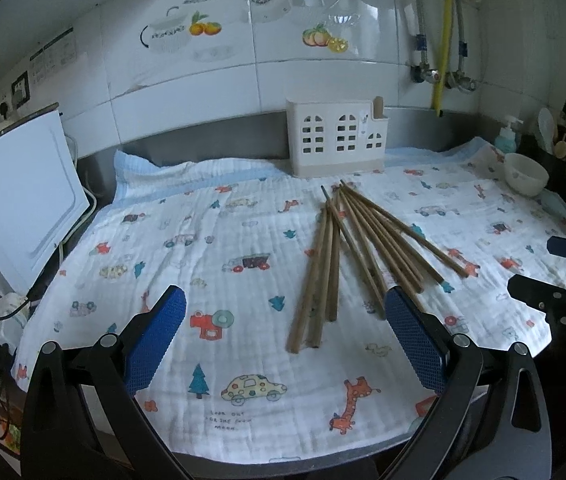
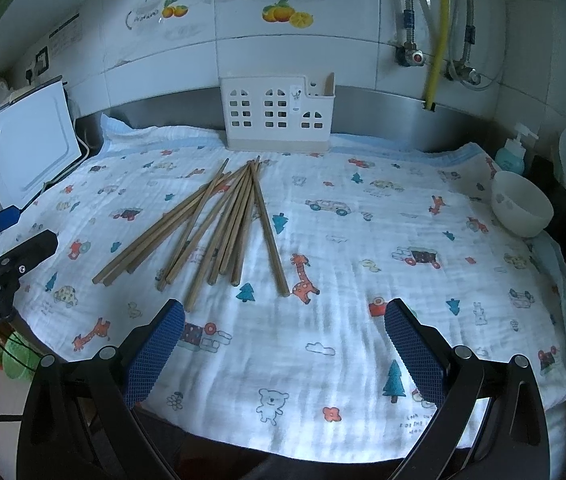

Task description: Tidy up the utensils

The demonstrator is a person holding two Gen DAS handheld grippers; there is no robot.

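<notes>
Several wooden chopsticks (image 1: pixel 353 246) lie fanned out on a patterned white cloth (image 1: pixel 243 240); they also show in the right wrist view (image 2: pixel 219 220). A white house-shaped utensil holder (image 1: pixel 337 138) stands at the back against the wall, with one wooden handle in its right compartment; it also shows in the right wrist view (image 2: pixel 277 114). My left gripper (image 1: pixel 285 312) is open and empty, just short of the chopsticks' near ends. My right gripper (image 2: pixel 283 320) is open and empty, near the cloth's front edge, to the right of the chopsticks.
A white bowl (image 2: pixel 521 204) sits at the right, with a blue soap bottle (image 2: pixel 511 154) and a jar of spoons behind it. A white appliance (image 1: pixel 19 200) with cables stands at the left. The right gripper shows at the right edge of the left wrist view (image 1: pixel 555 272).
</notes>
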